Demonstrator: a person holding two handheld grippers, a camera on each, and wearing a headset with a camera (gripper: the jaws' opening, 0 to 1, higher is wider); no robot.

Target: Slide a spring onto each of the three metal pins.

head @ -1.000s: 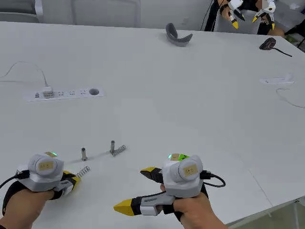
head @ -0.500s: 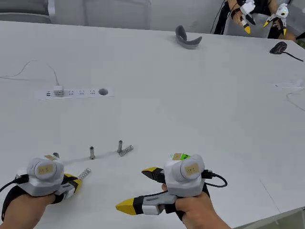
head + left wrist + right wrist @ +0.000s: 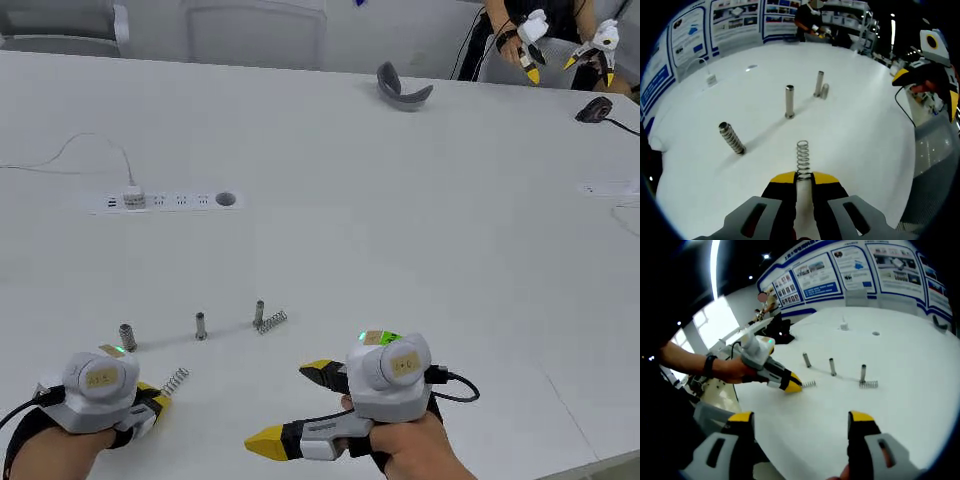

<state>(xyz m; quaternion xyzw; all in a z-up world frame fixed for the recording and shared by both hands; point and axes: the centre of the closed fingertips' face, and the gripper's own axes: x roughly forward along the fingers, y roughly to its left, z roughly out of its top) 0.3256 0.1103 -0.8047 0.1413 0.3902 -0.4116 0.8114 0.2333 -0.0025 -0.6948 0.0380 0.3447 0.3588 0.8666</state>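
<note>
Three short metal pins stand in a row on the white table point(image 3: 400, 230). The left pin point(image 3: 127, 337) point(image 3: 731, 137) wears a spring. The middle pin point(image 3: 201, 325) point(image 3: 789, 101) and the right pin point(image 3: 259, 313) point(image 3: 818, 83) are bare. A loose spring point(image 3: 272, 321) point(image 3: 869, 384) lies against the right pin. My left gripper point(image 3: 157, 393) point(image 3: 800, 176) is shut on the end of another spring point(image 3: 175, 381) point(image 3: 802, 157), which points toward the pins from just in front of them. My right gripper point(image 3: 291, 405) point(image 3: 801, 419) is open and holds nothing, right of the pins.
A white power strip point(image 3: 165, 200) with a plugged cable lies behind the pins. At the far side are a grey curved piece point(image 3: 402, 88), a black mouse point(image 3: 597, 108) and another person's grippers point(image 3: 565, 45). The table's edge runs near my right hand.
The head camera has shifted, which brings the spring-covered left pin into view. My left gripper, still holding its spring, has drifted slightly left relative to the pins. The right gripper stays open.
</note>
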